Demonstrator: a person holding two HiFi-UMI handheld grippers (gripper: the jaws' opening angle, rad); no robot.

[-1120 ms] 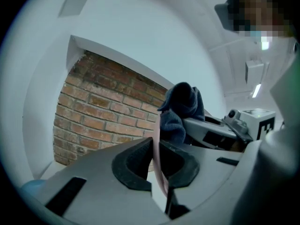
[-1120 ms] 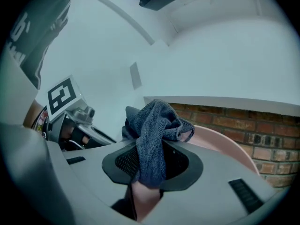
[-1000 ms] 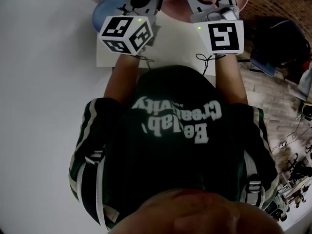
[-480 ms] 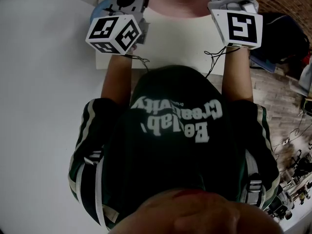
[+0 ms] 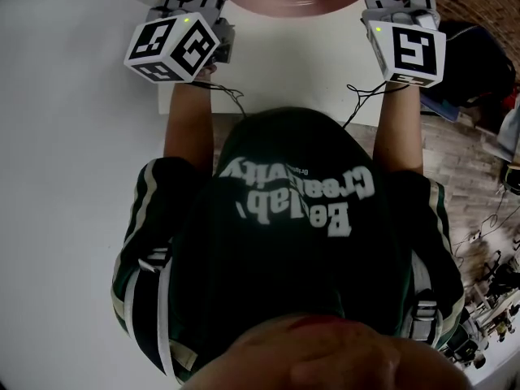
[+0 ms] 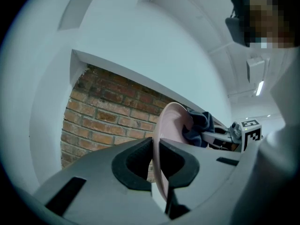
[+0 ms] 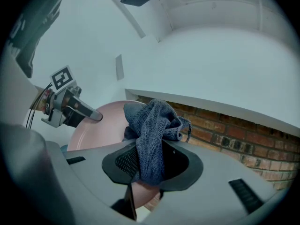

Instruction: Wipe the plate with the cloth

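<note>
A pink plate [image 6: 169,125] stands on edge in the air, and my left gripper [image 6: 155,162] is shut on its rim. In the right gripper view its face [image 7: 96,128] is turned to me, with the left gripper [image 7: 77,109] gripping its left edge. A blue-grey cloth [image 7: 152,130] hangs bunched from my right gripper [image 7: 149,165], which is shut on it. The cloth [image 6: 199,128] lies against the plate's face. In the head view only the plate's lower edge [image 5: 296,5] and both marker cubes [image 5: 172,47] [image 5: 410,54] show; the jaws are cut off at the top.
A white table [image 5: 284,63] lies below the grippers, with a brick floor [image 5: 455,149] to its right and dark clutter [image 5: 479,63] on it. A brick wall [image 6: 105,109] below a white ledge fills the background of both gripper views.
Both grippers have moved toward the top of the head view and spread apart, carrying the plate with them. The blue object beside the left gripper has dropped out of view.
</note>
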